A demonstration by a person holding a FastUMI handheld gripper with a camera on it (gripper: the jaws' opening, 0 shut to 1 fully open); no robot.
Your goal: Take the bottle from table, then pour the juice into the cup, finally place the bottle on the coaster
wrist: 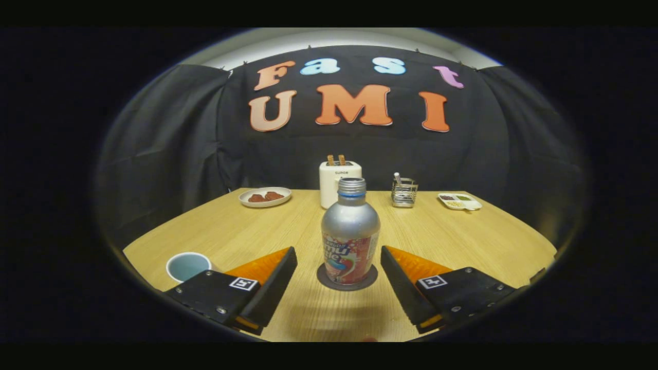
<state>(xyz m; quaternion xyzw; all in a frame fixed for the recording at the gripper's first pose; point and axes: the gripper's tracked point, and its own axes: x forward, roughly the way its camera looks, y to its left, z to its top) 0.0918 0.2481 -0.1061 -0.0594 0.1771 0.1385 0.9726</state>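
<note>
Between the spread, empty fingers [339, 280] stands the uncapped silver metal bottle [350, 239] on its dark round coaster [347, 282]; pale-blue cup [187, 265] left, on wooden surface [462, 236].

The bottle [350, 236] stands on its coaster [347, 283] between the wide-apart fingers [272, 275] — bare desk [462, 236] behind it, cup [187, 265] off to the left.

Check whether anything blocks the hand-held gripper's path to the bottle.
Nothing visible does. The bottle stands upright on the dark coaster, just ahead of the open fingers of the hand-held gripper, with bare table between them. The cup sits off beside one finger.
</note>
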